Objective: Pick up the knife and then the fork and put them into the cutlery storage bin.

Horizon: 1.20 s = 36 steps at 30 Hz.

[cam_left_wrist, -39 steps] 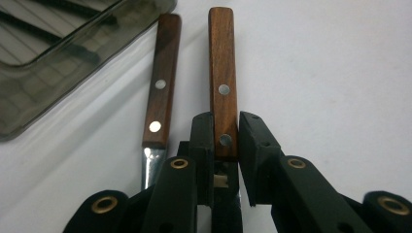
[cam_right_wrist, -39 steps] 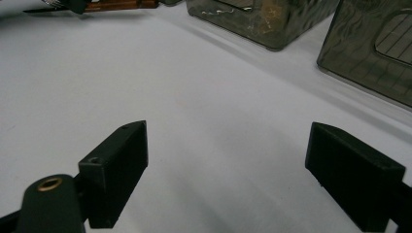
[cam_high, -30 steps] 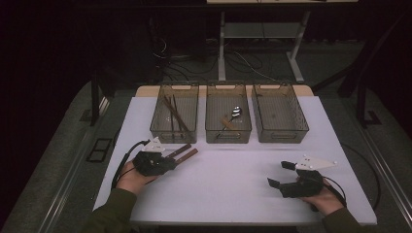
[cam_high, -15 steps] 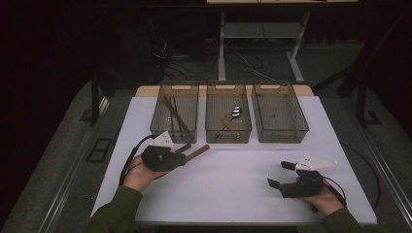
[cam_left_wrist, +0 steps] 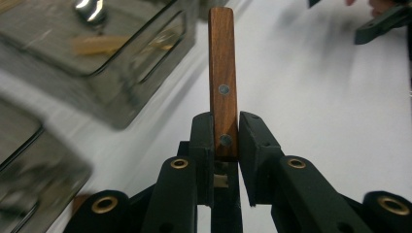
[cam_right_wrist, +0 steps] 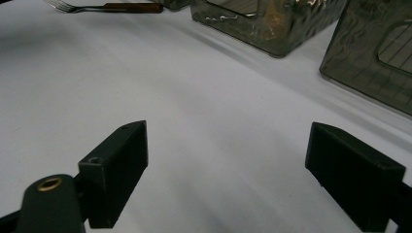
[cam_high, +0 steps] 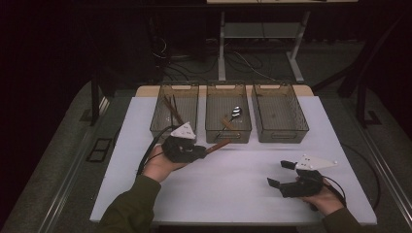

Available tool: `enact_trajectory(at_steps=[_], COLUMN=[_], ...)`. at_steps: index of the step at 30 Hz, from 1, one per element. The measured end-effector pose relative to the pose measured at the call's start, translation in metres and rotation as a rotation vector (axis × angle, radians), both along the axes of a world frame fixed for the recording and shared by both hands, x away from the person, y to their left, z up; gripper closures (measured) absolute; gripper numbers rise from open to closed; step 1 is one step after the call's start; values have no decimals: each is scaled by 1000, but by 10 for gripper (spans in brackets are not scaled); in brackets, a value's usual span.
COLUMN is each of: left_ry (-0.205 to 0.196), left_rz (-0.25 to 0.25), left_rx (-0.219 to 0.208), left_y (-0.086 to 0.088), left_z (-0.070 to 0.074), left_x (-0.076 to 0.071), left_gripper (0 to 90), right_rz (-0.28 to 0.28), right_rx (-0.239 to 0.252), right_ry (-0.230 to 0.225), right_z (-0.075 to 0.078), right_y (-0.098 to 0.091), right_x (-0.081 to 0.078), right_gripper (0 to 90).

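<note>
Wooden handle (cam_left_wrist: 223,82): working end hidden inside the left gripper (cam_left_wrist: 226,141); type of utensil cannot be told.
Bins (cam_left_wrist: 92,53), left gripper view: blurred, cut off by top and left edges; contents smeared.
Fork (cam_right_wrist: 104,7), right gripper view: cut off at top edge.
Right gripper (cam_right_wrist: 226,179): right jaw cut off at the frame's corner.
Utensils in the left bin (cam_high: 171,108), high view: too small to identify.

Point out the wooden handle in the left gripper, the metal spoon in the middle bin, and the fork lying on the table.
Brown wooden riveted handle (cam_left_wrist: 222,82), left gripper view, mid-length above the jaws.
Shiny metal spoon (cam_high: 236,112), high view, on its bowl.
Wooden-handled metal fork (cam_right_wrist: 127,7), right gripper view, on its handle.
</note>
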<state>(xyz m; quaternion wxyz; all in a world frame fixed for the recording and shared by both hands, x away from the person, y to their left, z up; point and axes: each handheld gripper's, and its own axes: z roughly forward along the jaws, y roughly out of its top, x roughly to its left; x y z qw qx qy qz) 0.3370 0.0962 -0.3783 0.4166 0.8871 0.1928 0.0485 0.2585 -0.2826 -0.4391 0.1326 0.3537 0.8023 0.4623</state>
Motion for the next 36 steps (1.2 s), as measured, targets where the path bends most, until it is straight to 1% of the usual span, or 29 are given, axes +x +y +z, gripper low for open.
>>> enact_trajectory(at_steps=[1,4,7,9,10,11,14,15,17,18,20,21,23,24,25,26,27,28,29,30,31,32,34,35,36], left_ry=[0,1,7,5,8,8,11,13,12,15,19,23,29,19,16,0,0,5,14,13,25,27,20,21,13], left_rz=[-12,-60,-106,-142,-157,-174,-232,-257,-288,-306,-333,-348,-374,-392,-403,-424,-435,-442,-446,-451,-448,-453,-458,-469,-479], left_rx=[-2,5,9,15,21,26,44,49,74,77,82,81,80,88,93,103,102,100,98,102,97,95,97,98,99], left_y=[-5,-19,-35,-46,-51,-57,-74,-80,-89,-94,-101,-103,-107,-109,-110,-111,-111,-111,-110,-110,-109,-109,-109,-109,-108], left_z=[0,0,0,-1,-1,-2,-5,-6,-8,-10,-11,-12,-13,-13,-13,-13,-13,-13,-13,-13,-13,-13,-12,-12,-12], left_x=[-1,-5,-8,-9,-10,-11,-13,-13,-14,-15,-15,-16,-18,-18,-19,-18,-19,-20,-21,-22,-23,-23,-25,-25,-24], left_gripper=[770,770,770,770,770,770,770,770,770,770,770,770,770,770,770,770,770,770,770,770,769,769,769,769,770], right_rz=[3,46,98,116,132,152,232,257,294,319,375,398,445,455,466,496,509,526,557,576,587,602,623,636,648], right_rx=[-6,-14,-11,-9,-15,-22,4,5,1,-1,-26,-38,-62,-78,-95,-102,-118,-132,-147,-160,-170,-179,-202,-202,-198], right_ry=[0,5,9,11,10,6,14,16,11,20,33,46,74,87,96,109,115,120,119,111,114,115,113,111,115], right_z=[1,5,14,19,22,24,30,32,36,37,38,37,35,34,33,32,31,31,30,29,29,28,27,27,27], right_y=[1,3,6,10,12,13,17,18,23,25,31,34,40,43,45,47,48,50,50,51,52,53,56,57,57], right_x=[1,4,8,11,13,15,21,24,28,30,34,36,40,40,41,42,42,43,45,46,46,45,43,43,43], right_gripper=[151,151,151,151,151,151,151,151,154,166,228,236,309,326,394,452,482,541,574,583,613,644,685,719,728])
